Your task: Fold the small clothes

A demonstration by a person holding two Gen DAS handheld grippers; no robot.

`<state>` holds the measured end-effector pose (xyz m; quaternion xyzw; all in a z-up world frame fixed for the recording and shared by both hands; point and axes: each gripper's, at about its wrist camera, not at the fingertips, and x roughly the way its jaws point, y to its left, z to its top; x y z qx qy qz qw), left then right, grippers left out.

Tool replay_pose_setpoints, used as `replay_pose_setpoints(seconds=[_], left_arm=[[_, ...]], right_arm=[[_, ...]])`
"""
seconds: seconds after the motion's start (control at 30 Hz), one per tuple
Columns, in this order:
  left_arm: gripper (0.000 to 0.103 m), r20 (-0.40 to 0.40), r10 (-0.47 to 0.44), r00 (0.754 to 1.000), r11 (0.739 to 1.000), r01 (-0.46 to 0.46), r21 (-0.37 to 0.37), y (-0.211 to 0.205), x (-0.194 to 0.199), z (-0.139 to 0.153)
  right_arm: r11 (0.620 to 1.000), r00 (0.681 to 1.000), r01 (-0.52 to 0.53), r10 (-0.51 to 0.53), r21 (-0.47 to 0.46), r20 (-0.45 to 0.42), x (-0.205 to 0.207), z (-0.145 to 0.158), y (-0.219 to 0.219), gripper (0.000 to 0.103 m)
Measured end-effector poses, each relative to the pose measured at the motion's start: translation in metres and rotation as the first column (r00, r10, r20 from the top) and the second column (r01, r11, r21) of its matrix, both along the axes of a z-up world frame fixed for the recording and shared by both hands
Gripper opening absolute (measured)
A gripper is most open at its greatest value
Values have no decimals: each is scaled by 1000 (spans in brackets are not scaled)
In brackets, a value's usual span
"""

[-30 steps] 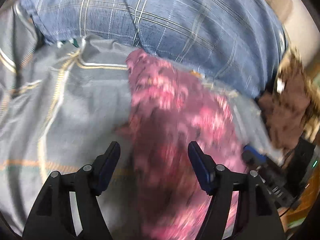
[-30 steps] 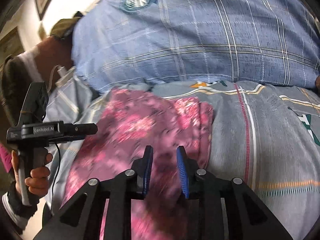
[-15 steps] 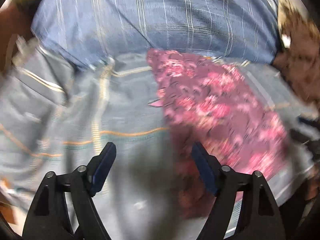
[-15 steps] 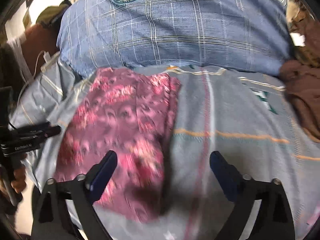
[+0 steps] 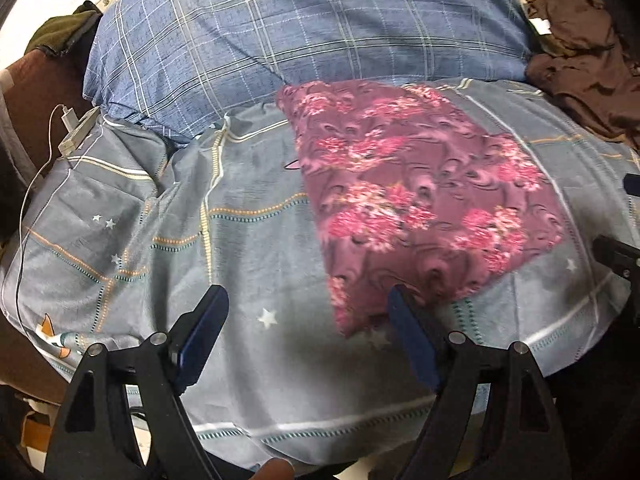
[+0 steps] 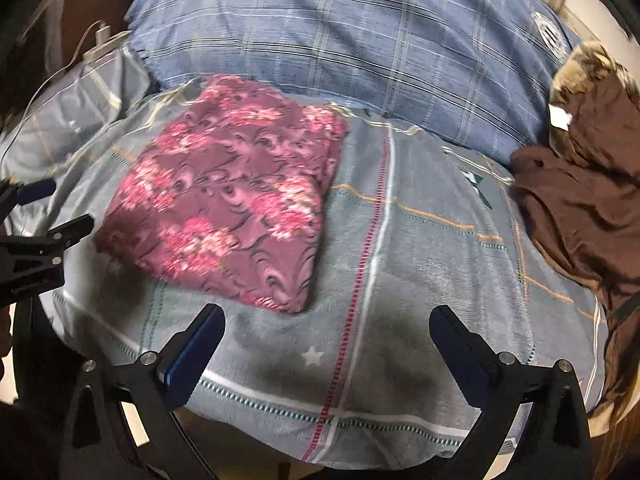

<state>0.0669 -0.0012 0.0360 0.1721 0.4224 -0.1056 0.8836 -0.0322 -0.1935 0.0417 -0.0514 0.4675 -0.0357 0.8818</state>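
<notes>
A folded maroon garment with pink flowers [image 5: 420,200] [image 6: 236,200] lies flat on the grey-blue checked bedsheet [image 5: 248,264] [image 6: 420,264]. My left gripper [image 5: 305,296] hovers open just in front of the garment's near left corner, with only sheet between its fingers. My right gripper [image 6: 327,312] hangs over bare sheet past the garment's near right corner. Its jaws are opening wide and nothing is between them. Neither gripper touches the cloth. The left gripper's black frame [image 6: 36,240] shows at the left edge of the right wrist view.
A large blue plaid pillow [image 5: 300,40] [image 6: 360,40] lies behind the garment. A pile of brown clothes [image 5: 580,60] [image 6: 580,200] sits at the right. A white charger and cable [image 5: 76,132] rest at the sheet's left. The bed's front edge runs below the fingers.
Both grippers have drawn back from the garment, which now lies free on the sheet. The right jaws went from nearly shut over the cloth to wide apart. The left jaws spread slightly.
</notes>
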Motion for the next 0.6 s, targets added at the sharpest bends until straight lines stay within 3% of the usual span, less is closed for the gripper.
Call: replay_pose_setpoints(seconds=[0.33,0.6], left_arm=[[82,-47,-73,996,997,72,-20,-17,-14,-3],[82,-102,-95,990,994,89,-57,-26,-11,-6]], right_arm=[[996,996,53,-47,-74,71,-9,10,2,103],[995,994,102,-101,-14,43,-8,2,-15,103]])
